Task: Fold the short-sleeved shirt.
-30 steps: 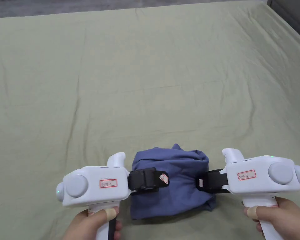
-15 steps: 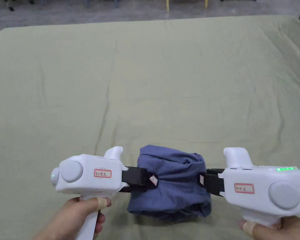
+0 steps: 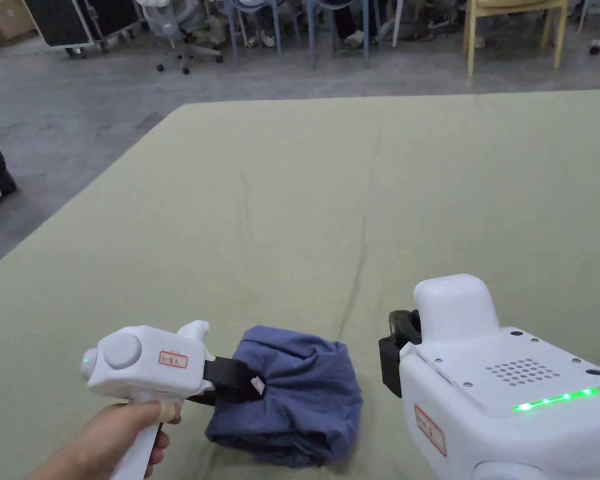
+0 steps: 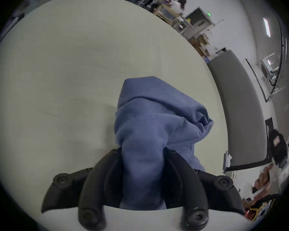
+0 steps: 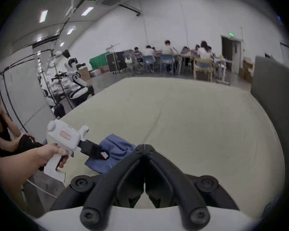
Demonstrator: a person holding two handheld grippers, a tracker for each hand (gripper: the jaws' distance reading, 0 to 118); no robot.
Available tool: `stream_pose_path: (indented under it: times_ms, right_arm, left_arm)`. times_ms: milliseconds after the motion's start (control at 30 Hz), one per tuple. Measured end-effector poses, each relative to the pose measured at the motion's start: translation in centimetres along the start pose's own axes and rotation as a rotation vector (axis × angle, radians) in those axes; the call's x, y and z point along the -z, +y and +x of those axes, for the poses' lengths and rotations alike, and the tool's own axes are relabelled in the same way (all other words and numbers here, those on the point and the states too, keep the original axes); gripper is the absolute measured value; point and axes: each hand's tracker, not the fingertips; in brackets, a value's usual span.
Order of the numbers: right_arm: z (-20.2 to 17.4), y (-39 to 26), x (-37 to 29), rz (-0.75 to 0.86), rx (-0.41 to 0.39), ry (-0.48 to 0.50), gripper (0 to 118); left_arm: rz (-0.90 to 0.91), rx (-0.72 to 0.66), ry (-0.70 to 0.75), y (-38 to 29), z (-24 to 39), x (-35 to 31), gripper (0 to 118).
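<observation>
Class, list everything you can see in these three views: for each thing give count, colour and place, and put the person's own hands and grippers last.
Shirt: one, blue, bunched on the near part of the bed.
Bed sheet: one, pale green, covering the whole work surface.
Wooden chair: one, light wood, on the floor beyond the bed's far edge.
Blue chairs: several, beyond the far edge.
Seated people: a group, at tables by the far wall.
Left hand: one, holding the left gripper's handle.
Left gripper: white body, black jaws shut on the shirt.
Right gripper: white body, black jaws shut with nothing between them, raised clear of the shirt.
</observation>
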Motion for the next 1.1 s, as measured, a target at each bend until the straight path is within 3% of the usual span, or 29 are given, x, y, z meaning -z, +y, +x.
stream_pose_path:
  times_ms: [167,367,533,700,967,1033,1067,1100]
  right_arm:
    - [-6.0,2.1,1.0,0.041,-0.034,0.075,2]
    - [-10.6,3.3,1.2,0.066,-0.043,0.081,2]
    - [-12.6,3.4,0.7,0.099,-0.072,0.090,2]
    - [-14.2,3.1,1.3,0.063,-0.091,0.181,2]
    - [-14.1,2.8,1.3,0.044,-0.107,0.166,2]
    - [-13.7,3.0,1.3,0.040,-0.098,0.164,2]
    - [-13.5,3.1,1.3,0.037,-0.093,0.167,2]
    - [-13.4,3.2,1.3,0.034,-0.088,0.168,2]
  left_arm:
    - [-0.017,-0.052,0.028,-0.3,-5.5,-2.7,38]
    - [-0.032,-0.041,0.098,0.8,-9.6,-5.1,38]
    - [-0.024,-0.085,0.123,0.8,-12.9,-6.8,37]
    - [0.002,-0.140,0.123,-0.5,-14.7,-7.7,37]
    - [0.009,-0.135,0.141,-0.5,-14.3,-7.4,38]
    - [0.016,-0.146,0.148,-0.6,-14.2,-7.5,63]
    - [0.018,-0.137,0.242,-0.7,-14.2,-7.6,63]
    - [0.023,-0.117,0.356,-0.7,-14.0,-7.6,108]
